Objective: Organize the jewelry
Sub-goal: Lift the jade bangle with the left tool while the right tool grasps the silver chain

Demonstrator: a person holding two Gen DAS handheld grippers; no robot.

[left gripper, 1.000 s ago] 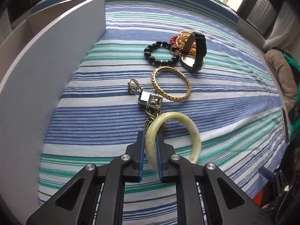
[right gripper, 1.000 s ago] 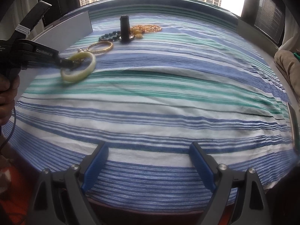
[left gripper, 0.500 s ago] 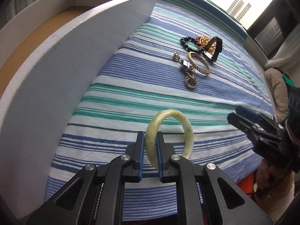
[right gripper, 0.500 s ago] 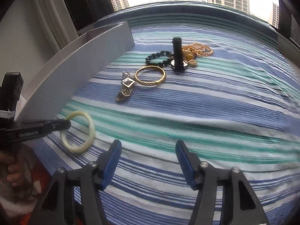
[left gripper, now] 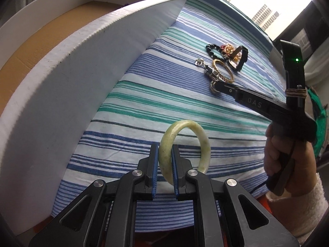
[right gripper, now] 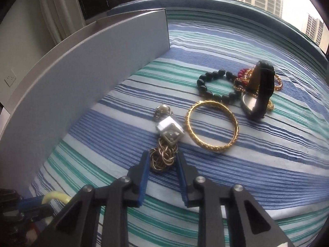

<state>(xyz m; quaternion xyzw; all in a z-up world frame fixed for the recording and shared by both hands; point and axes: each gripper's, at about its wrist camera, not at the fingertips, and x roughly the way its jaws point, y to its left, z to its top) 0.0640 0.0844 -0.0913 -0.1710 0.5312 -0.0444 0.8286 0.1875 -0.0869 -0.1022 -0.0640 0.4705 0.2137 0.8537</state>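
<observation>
Gripping a pale green bangle (left gripper: 185,142) in the left tongs (left gripper: 165,168), clamped tight on its rim and held upright above the striped bedsheet (left gripper: 144,103), just beside the white box wall (left gripper: 82,82).

Closing the right tongs (right gripper: 162,168) around a tangled gold chain (right gripper: 163,158) on the sheet, pads either side, contact not clear; silver cube charm (right gripper: 169,130) just beyond, gold filigree bangle (right gripper: 212,128) to its right, black bead bracelet (right gripper: 213,86) and black watch (right gripper: 260,90) farther back, touching a heap of gold and red beads (right gripper: 243,75).
</observation>
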